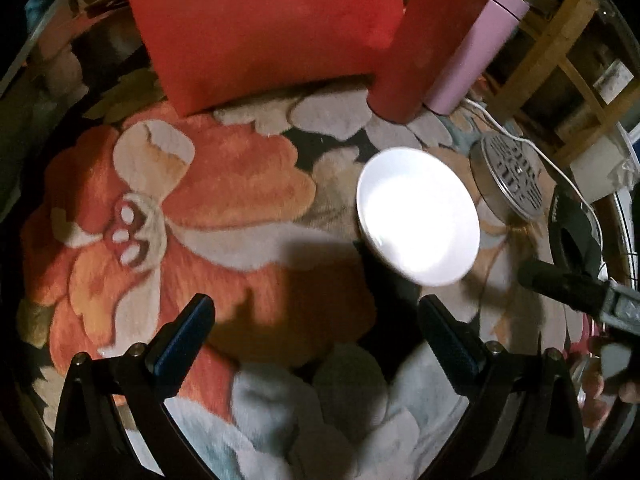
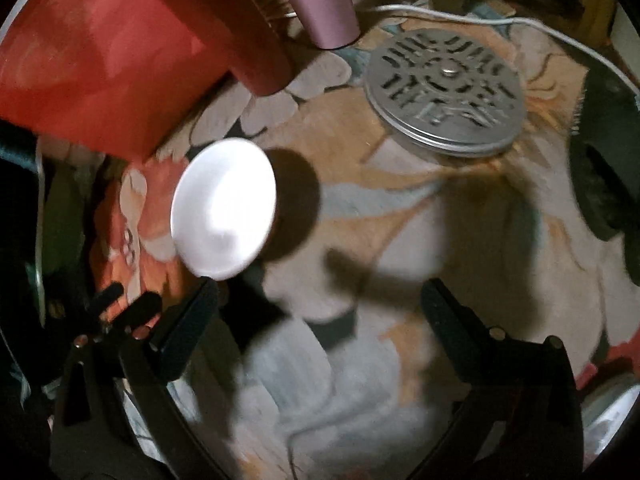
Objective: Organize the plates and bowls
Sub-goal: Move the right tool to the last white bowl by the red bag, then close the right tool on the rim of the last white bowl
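The white bowl [image 1: 418,216] sits alone on the floral rug [image 1: 208,216], ungrasped. The left gripper [image 1: 316,332] and right gripper [image 2: 320,316] both hover with jaws spread and empty. Sorting appears barely begun; blur obscures any other dishes.

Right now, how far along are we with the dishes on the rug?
Nothing looks organized yet. The white bowl sits alone on the floral rug, with no stack in view. In hand: nothing. The left gripper and right gripper are both open and empty above the rug, the bowl ahead of them. Left to do: grasp the bowl and place it; the perforated metal disc beside it is untouched.
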`<act>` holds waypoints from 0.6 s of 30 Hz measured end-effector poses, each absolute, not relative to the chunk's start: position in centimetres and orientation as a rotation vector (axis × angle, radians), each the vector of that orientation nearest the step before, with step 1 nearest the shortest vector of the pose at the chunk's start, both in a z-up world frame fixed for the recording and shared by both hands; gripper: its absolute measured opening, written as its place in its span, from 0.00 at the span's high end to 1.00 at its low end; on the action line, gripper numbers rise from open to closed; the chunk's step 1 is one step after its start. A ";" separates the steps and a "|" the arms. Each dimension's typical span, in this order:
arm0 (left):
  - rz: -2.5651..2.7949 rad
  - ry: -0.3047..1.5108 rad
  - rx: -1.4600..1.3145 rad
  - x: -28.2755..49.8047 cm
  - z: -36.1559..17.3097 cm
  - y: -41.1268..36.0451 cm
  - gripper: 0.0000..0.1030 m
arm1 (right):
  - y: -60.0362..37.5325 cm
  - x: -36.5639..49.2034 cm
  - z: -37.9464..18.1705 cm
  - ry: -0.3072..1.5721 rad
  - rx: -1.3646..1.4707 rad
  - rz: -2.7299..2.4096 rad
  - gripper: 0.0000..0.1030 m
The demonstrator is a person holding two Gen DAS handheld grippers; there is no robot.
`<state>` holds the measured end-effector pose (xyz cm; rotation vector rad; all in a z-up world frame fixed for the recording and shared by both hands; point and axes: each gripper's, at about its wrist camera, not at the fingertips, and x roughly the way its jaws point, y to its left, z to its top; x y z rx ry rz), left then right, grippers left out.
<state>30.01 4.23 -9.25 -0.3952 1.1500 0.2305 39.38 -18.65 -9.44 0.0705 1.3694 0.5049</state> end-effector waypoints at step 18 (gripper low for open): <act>0.212 1.149 -0.458 36.7 -11.7 4.3 0.64 | -13.2 43.1 -13.5 1.419 0.149 0.574 0.55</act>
